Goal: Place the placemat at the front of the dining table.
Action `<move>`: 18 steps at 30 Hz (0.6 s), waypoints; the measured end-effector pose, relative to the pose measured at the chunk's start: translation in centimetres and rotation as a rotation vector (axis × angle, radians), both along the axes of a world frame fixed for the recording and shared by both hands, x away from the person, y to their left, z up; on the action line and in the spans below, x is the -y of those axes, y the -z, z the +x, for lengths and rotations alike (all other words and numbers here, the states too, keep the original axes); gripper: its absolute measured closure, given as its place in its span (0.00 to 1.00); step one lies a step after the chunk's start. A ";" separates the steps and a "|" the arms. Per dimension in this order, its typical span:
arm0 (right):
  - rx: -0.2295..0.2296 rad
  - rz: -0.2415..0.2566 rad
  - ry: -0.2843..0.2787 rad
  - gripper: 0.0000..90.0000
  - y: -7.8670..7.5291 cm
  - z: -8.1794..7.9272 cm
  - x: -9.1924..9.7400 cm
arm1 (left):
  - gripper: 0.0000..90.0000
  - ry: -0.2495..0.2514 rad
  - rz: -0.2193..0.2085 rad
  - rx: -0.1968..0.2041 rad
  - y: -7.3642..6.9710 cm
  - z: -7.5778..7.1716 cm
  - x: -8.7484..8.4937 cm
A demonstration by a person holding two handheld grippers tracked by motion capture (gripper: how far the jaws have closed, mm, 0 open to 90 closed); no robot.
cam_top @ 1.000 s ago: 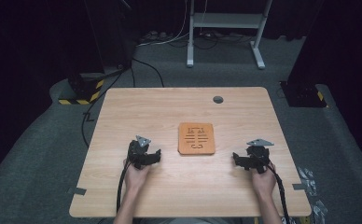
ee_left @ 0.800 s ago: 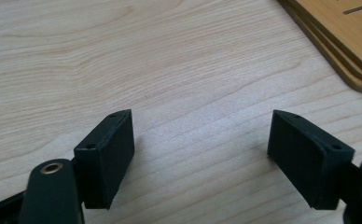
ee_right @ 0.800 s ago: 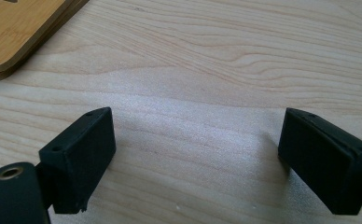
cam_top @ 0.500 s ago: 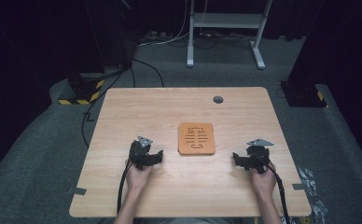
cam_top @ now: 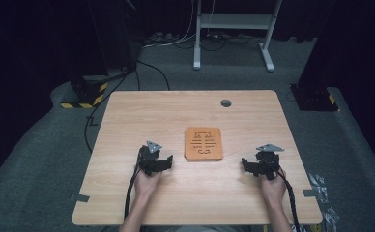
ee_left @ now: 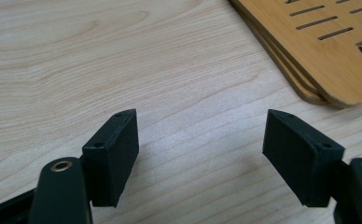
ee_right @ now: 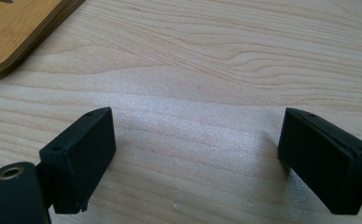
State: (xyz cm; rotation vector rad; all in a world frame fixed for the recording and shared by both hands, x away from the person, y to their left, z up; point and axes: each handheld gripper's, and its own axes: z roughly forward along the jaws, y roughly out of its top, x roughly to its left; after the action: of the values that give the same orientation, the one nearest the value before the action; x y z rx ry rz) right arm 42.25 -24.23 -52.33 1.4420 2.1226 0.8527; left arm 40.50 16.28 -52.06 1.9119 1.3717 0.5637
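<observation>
Currently both grippers sit low over the bench (cam_top: pixel 185 116), one on either side of the orange wooden board (cam_top: pixel 203 143), which lies flat near bench centre w/ slots cut through its top. Left gripper (cam_top: pixel 162 163) is just beside the board's lower-left corner, not touching; its jaws stand wide apart but have just been closing a little, w/ nothing between them, only bare wood grain seen in the left gripper view. That view shows the board (ee_left: pixel 328 46) at upper right as two stacked layers w/ rounded corners, close to the right-hand jaw but apart from it. Right gripper (cam_top: pixel 249 166) is farther off from the board's lower-right corner, jaws wide open, empty, bare bench betw. them. Right gripper view has a board corner (ee_right: pixel 16 32) at upper left, well clear of the jaws. Small dark round grommet (cam_top: pixel 225 103) sits near the bench's far edge.
</observation>
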 end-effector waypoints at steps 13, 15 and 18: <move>0.000 0.000 0.001 0.12 0.0 0.0 0.0 | 0.29 0.033 0.011 -0.007 -0.7 0.8 1.6; 0.000 0.000 0.001 0.12 0.0 0.0 0.0 | 0.29 0.033 0.008 -0.011 -0.8 0.9 1.9; 0.002 -0.002 -0.002 0.12 0.0 0.0 0.0 | 0.29 0.043 0.020 -0.005 -1.0 1.1 2.4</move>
State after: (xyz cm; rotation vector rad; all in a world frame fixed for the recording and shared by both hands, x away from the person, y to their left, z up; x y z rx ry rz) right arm 42.25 -24.24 -52.35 1.4378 2.1224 0.8526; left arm 41.63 13.89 -51.01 1.9559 1.3295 0.5539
